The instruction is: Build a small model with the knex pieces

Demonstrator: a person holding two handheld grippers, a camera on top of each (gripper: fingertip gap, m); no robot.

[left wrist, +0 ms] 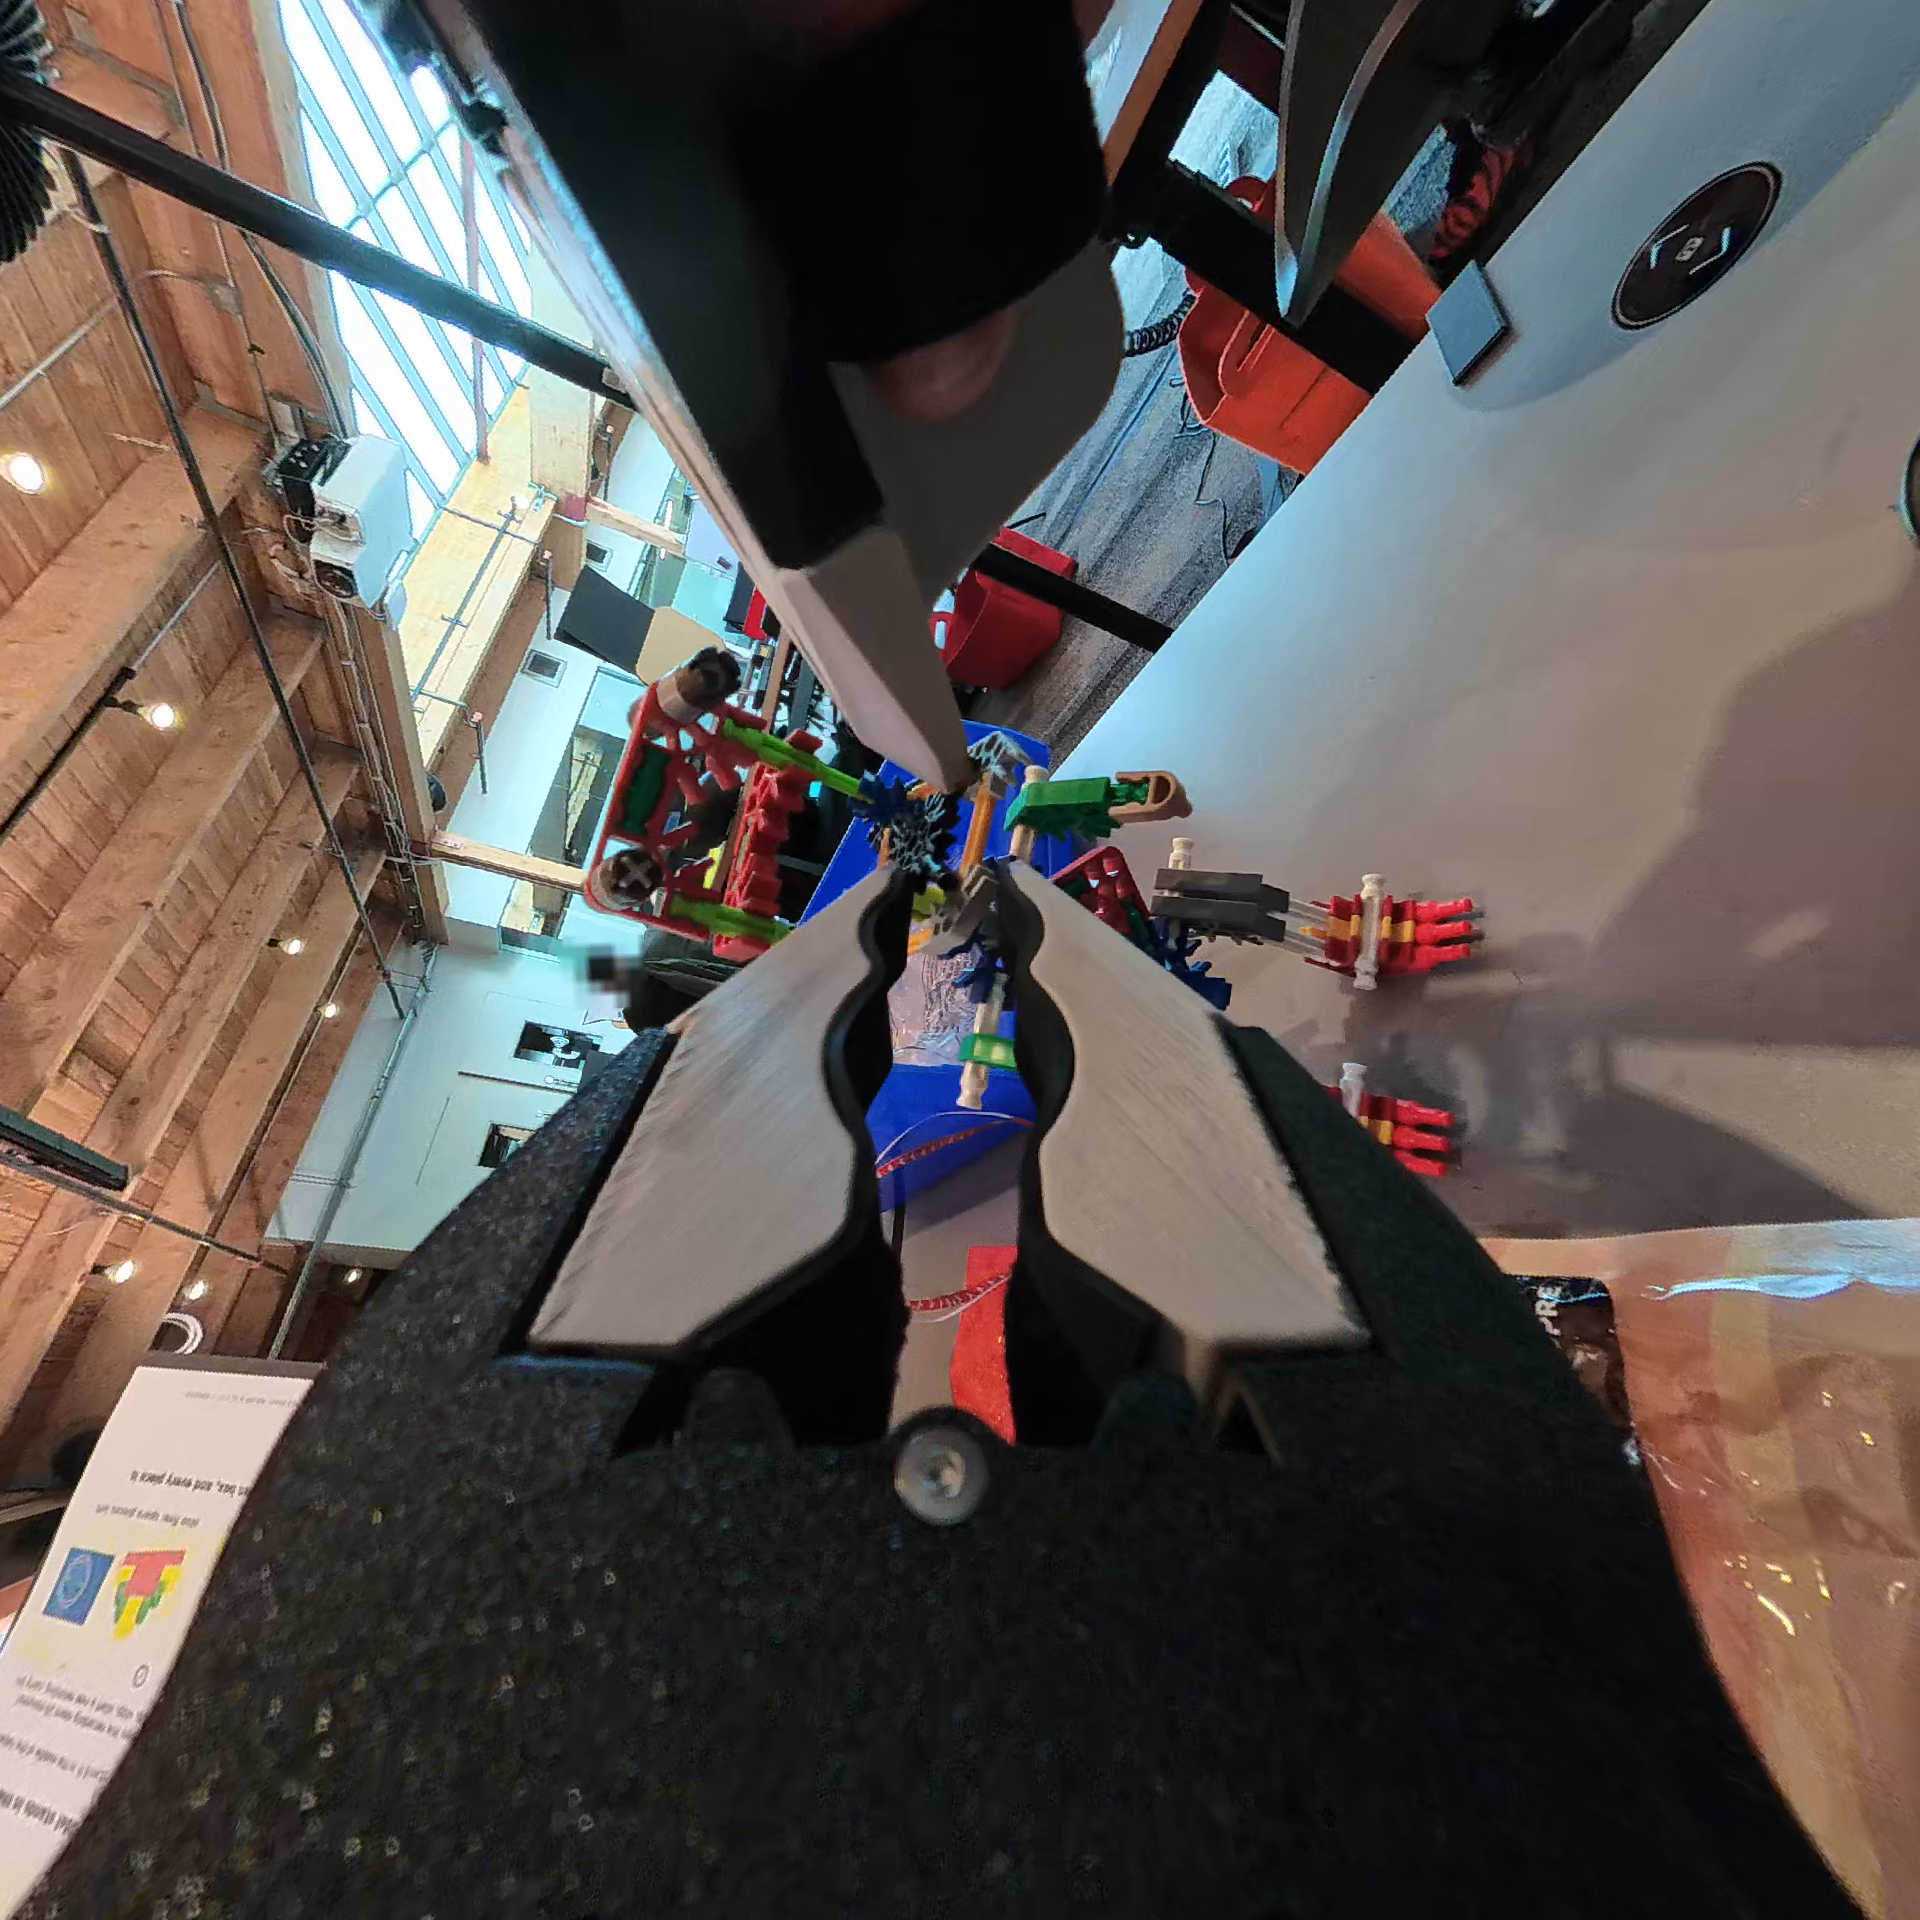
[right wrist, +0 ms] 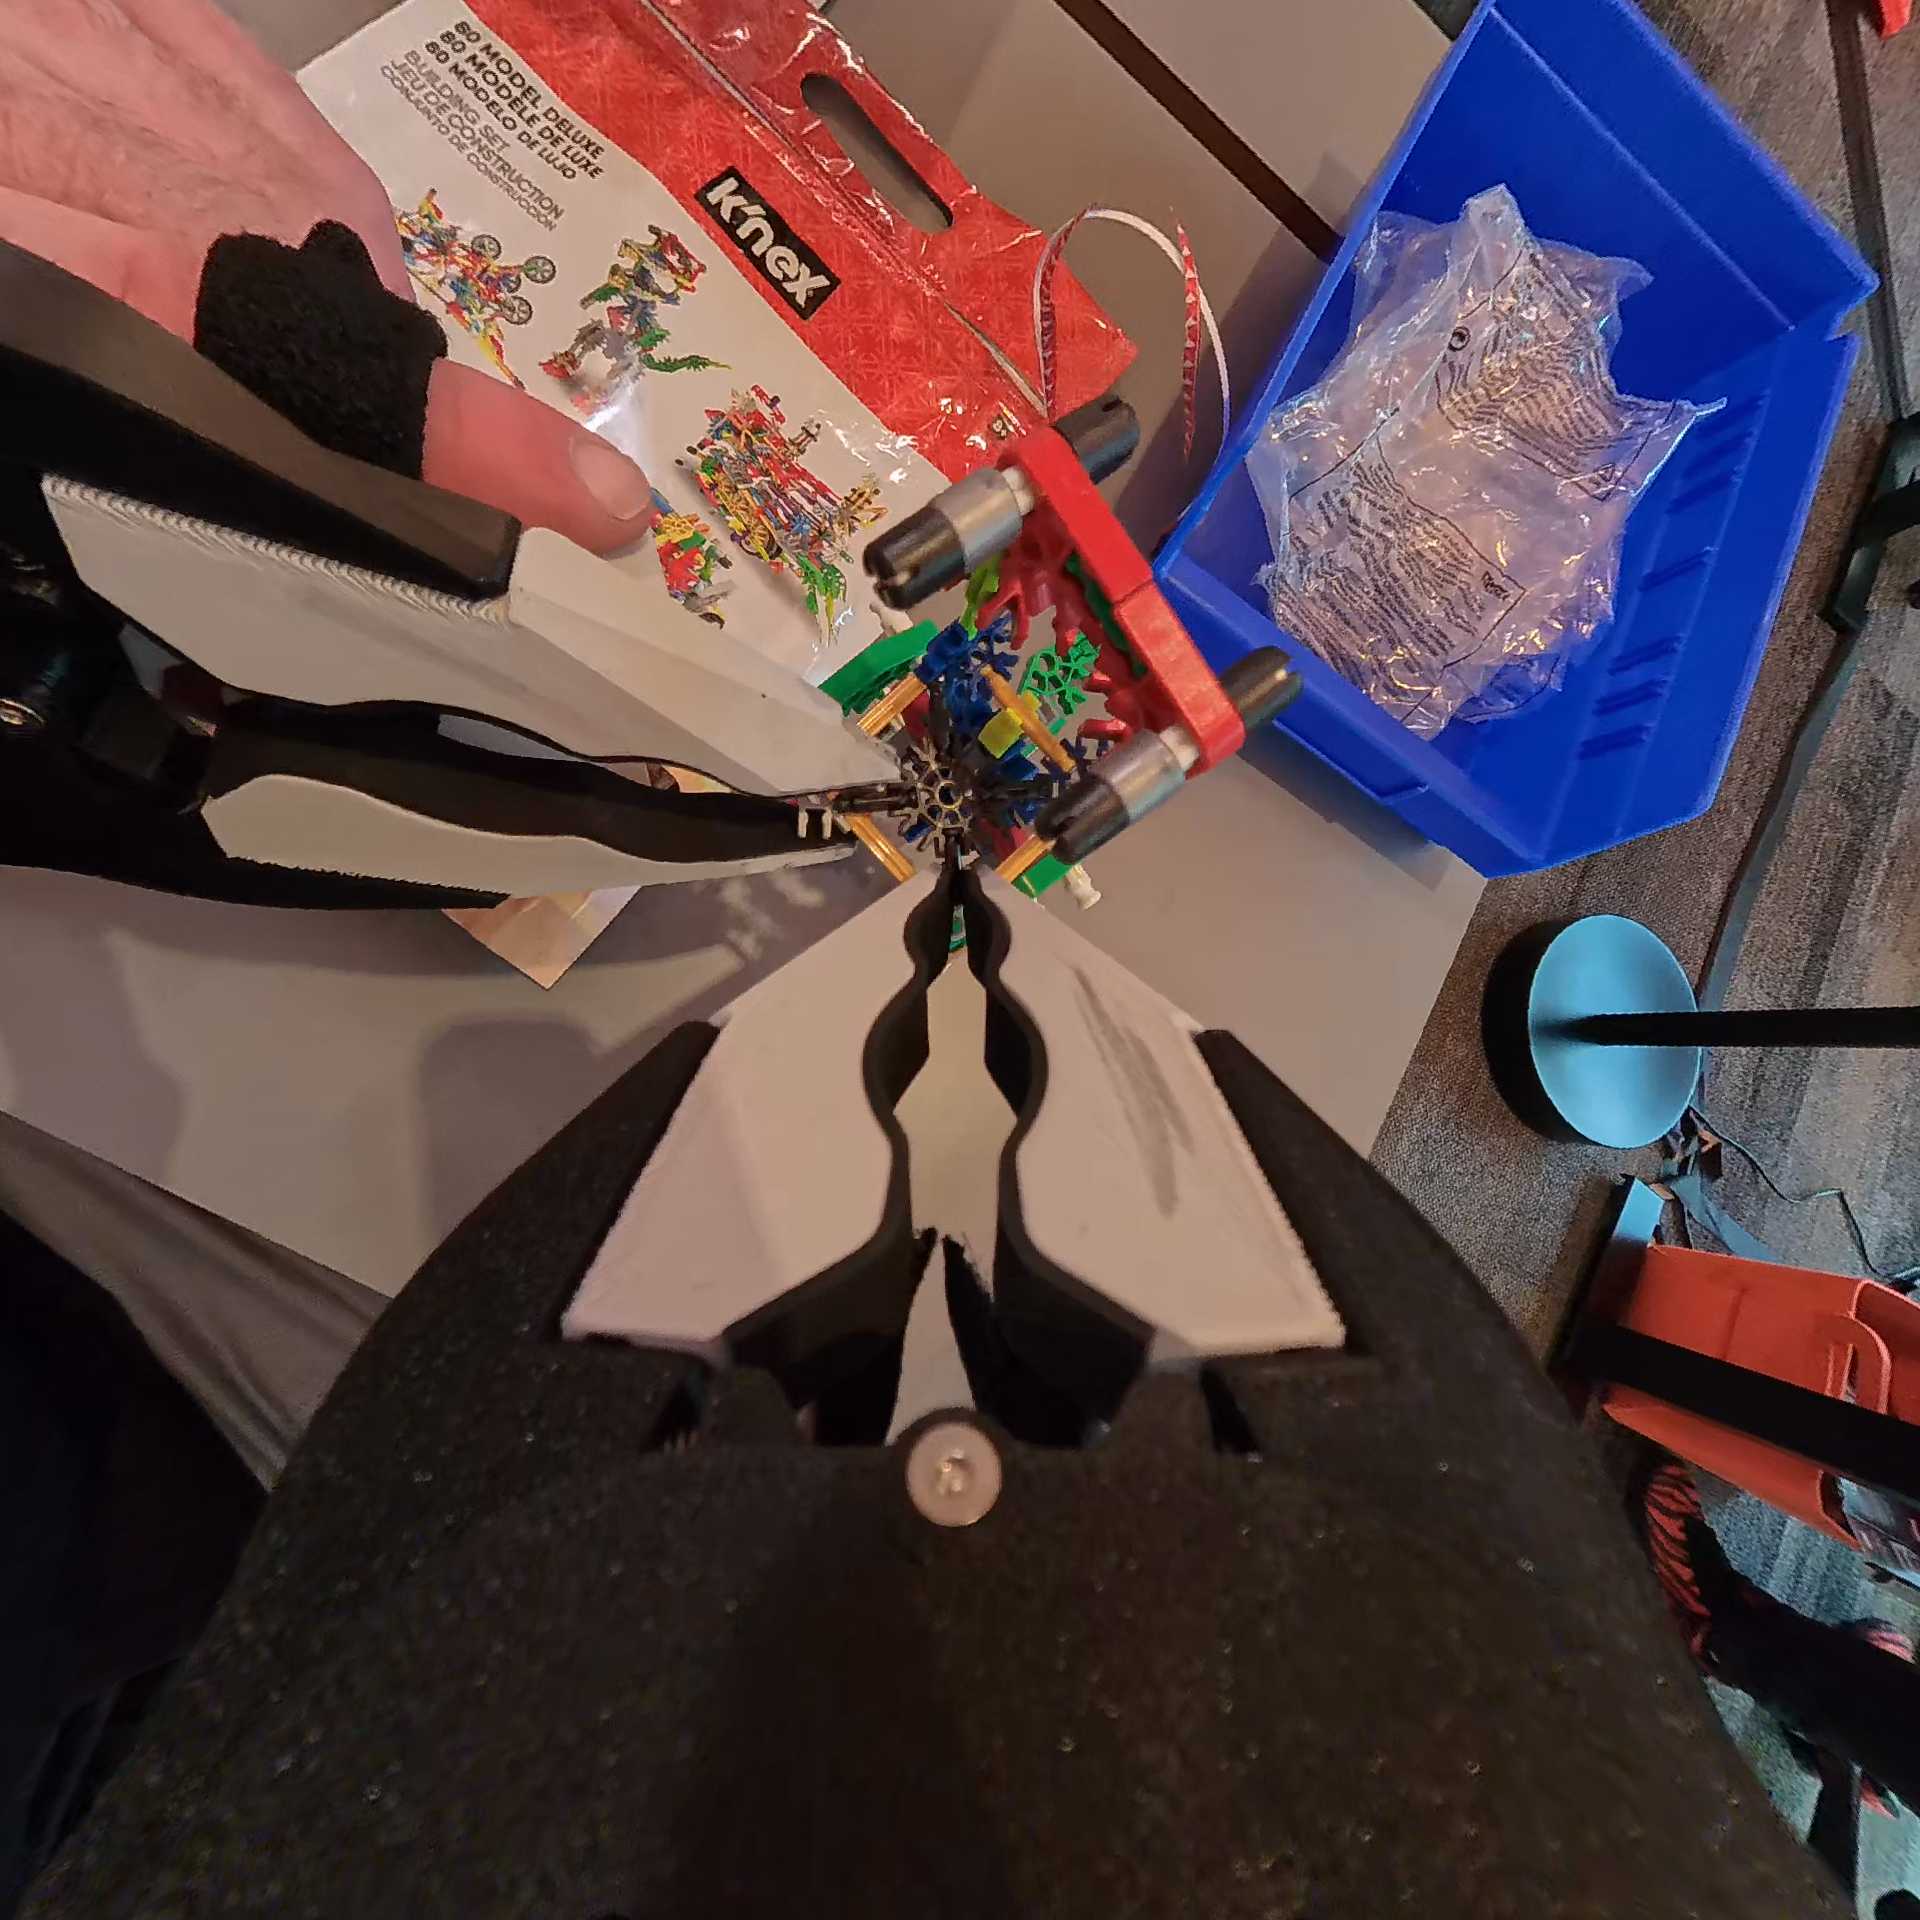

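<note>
A toy construction model [right wrist: 1132, 613] of red frames, black-and-grey wheels and green, blue and yellow rods is held above the grey table [right wrist: 312, 1039]. My right gripper [right wrist: 956, 883] is shut on a thin black part at the model's black snowflake connector [right wrist: 940, 795]. My left gripper [right wrist: 831, 823] comes in from the left and is shut on a small grey connector of the model. In the left wrist view my left gripper [left wrist: 948, 896] pinches that grey connector [left wrist: 971, 904], the model [left wrist: 665, 821] lies beyond it, and the right gripper [left wrist: 956, 777] reaches down from above.
A blue bin [right wrist: 1714, 675] holding a clear plastic bag [right wrist: 1455, 468] stands at the table's right edge. A red toy package with a picture sheet [right wrist: 623, 260] lies behind. Two small red sub-assemblies [left wrist: 1392, 935] lie on the table [left wrist: 1558, 675]. A stand with a light-blue base [right wrist: 1600, 1029] is on the floor. The tips of both grippers are at nearly the same place.
</note>
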